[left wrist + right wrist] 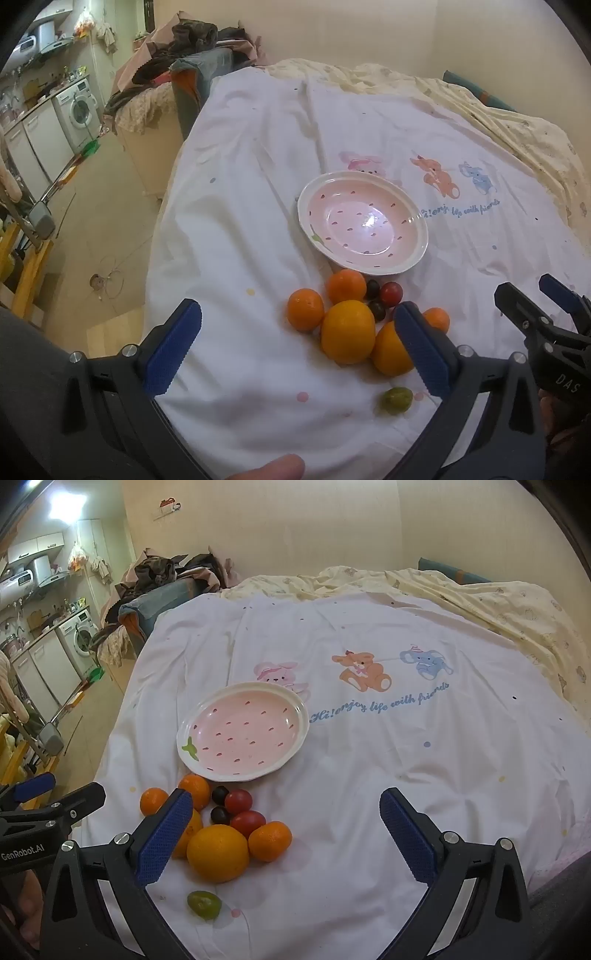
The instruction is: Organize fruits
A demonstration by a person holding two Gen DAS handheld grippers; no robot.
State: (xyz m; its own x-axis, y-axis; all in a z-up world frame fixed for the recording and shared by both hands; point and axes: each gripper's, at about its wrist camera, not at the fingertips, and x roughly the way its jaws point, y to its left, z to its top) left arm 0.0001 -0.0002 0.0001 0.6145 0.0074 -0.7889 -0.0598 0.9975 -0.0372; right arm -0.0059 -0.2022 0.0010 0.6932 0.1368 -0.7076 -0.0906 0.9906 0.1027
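A pink strawberry-patterned plate (pixel 369 199) (pixel 221 734) lies empty on the white bedsheet (pixel 240 229) (pixel 369 775). In front of it is a cluster of fruit: two large oranges (pixel 347 330) (pixel 217 853), several small tangerines (pixel 306 308) (pixel 269 840), red cherry tomatoes (pixel 391 293) (pixel 238 800), dark grapes (pixel 372 288) (pixel 219 794) and a green fruit (pixel 396 399) (pixel 204 904) apart at the front. My left gripper (pixel 297 347) is open, hovering over the cluster. My right gripper (pixel 286 834) is open, just right of the fruit; it also shows in the left wrist view (pixel 532 299).
The bed's left edge drops to a tiled floor (pixel 92 229) with a kitchen and washing machine (pixel 79 109) beyond. A cream quilt (pixel 480 602) bunches at the far side. A clothes pile (pixel 192 40) sits at the bed's far left corner.
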